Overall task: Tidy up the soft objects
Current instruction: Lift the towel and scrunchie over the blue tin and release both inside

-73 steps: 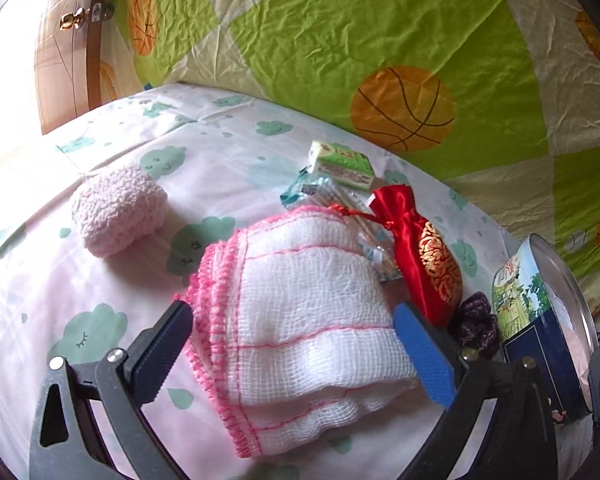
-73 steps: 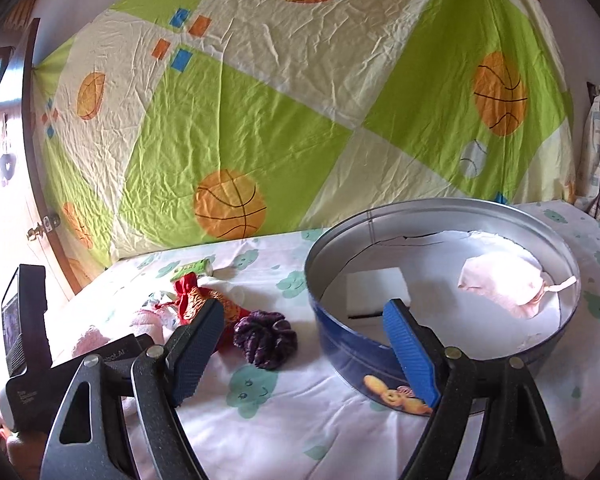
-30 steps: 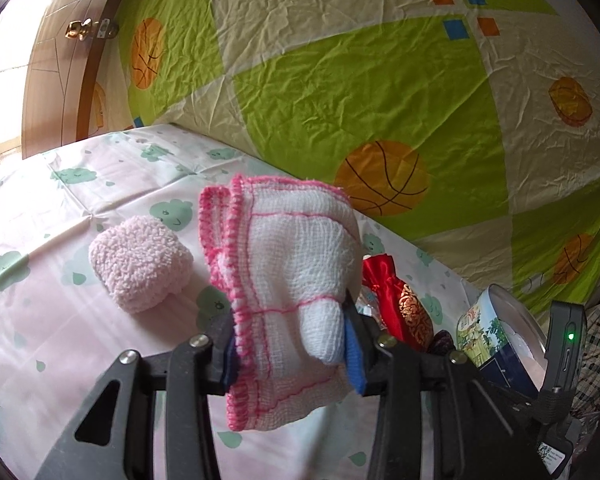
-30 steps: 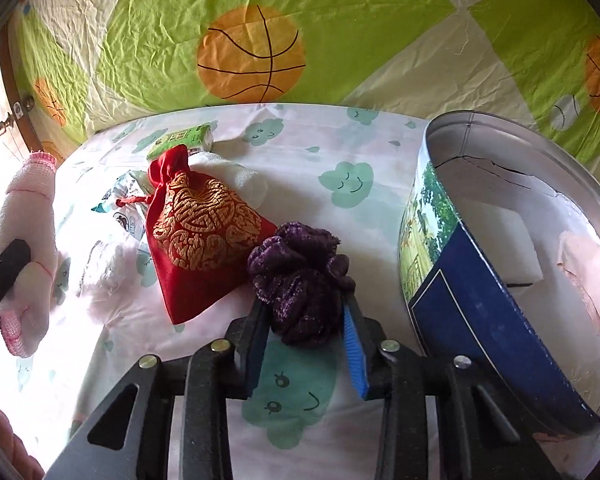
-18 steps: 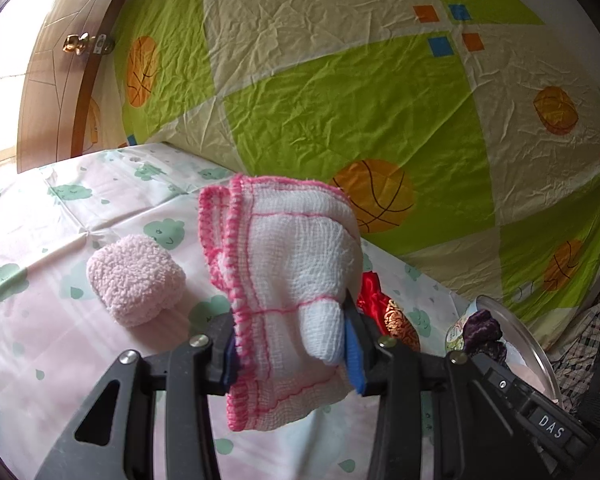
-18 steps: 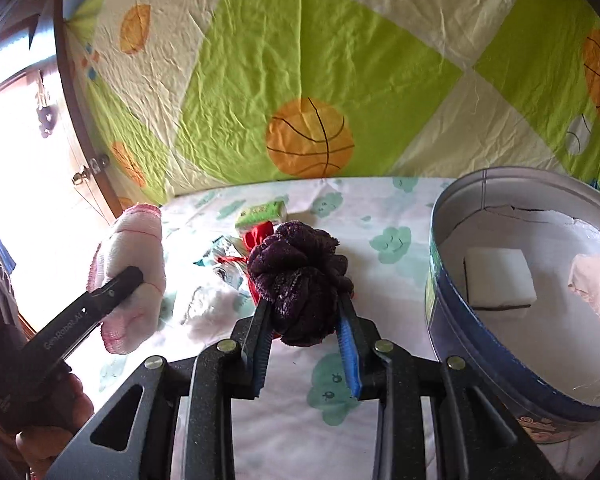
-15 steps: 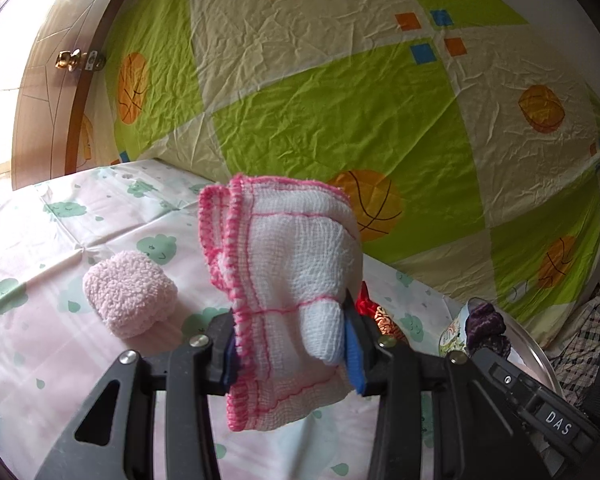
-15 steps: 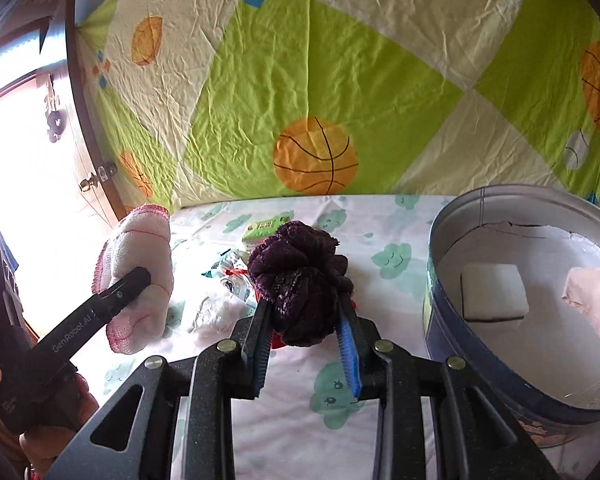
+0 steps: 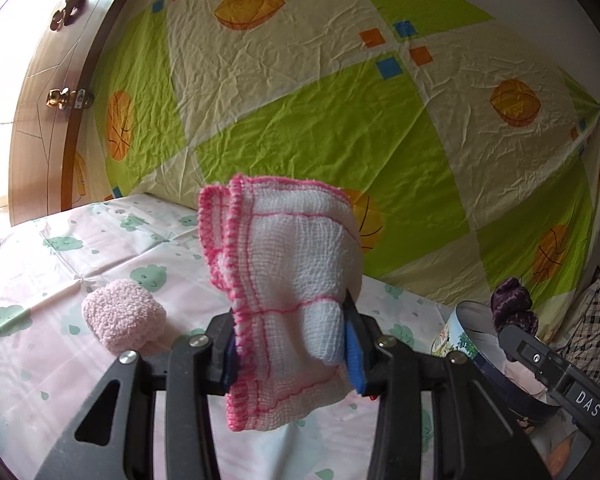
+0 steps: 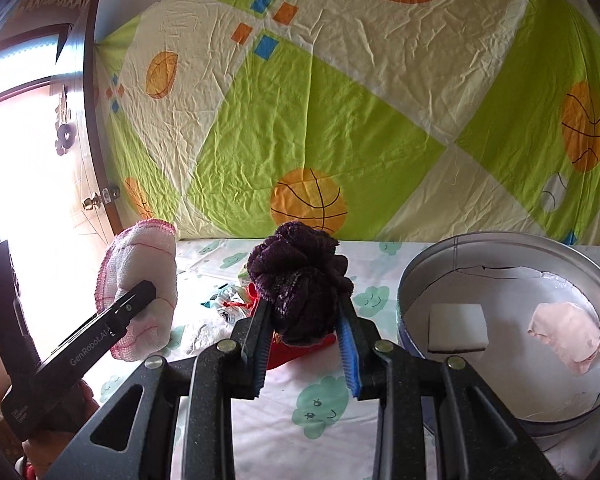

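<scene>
Two tongs, both full. My left tongs (image 9: 292, 348) clamp the cloth (image 9: 288, 280); my right tongs (image 10: 304, 344) clamp the scrunchie (image 10: 300, 276), beside the tin (image 10: 500, 248).

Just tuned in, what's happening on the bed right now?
A person holds both grippers off the bed. The left gripper is shut on a folded pink-edged gauze cloth; the right gripper is shut on a purple scrunchie. The round tin holds a white sponge and a pink cloth. A pink fuzzy bundle lies on the sheet.
</scene>
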The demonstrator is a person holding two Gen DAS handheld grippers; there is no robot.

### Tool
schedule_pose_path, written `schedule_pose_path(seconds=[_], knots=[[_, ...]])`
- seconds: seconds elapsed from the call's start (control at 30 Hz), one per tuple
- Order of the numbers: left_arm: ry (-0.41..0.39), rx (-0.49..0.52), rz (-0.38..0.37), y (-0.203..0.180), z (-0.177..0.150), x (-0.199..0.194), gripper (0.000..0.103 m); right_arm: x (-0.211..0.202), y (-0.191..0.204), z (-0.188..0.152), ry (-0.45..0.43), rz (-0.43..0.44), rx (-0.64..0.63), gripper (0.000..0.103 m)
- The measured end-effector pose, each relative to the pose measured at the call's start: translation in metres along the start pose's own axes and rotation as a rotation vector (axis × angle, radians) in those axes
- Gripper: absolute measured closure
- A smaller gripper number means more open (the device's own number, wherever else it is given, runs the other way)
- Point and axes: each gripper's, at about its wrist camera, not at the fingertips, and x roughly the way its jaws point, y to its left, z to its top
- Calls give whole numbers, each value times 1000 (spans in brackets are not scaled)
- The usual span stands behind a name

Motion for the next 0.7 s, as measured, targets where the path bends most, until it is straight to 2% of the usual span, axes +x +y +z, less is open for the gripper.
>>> schedule_pose_path(seconds=[0.7], knots=[[50, 85, -43, -64, -16, 2, 62, -29, -53, 12, -78, -79, 63, 70]])
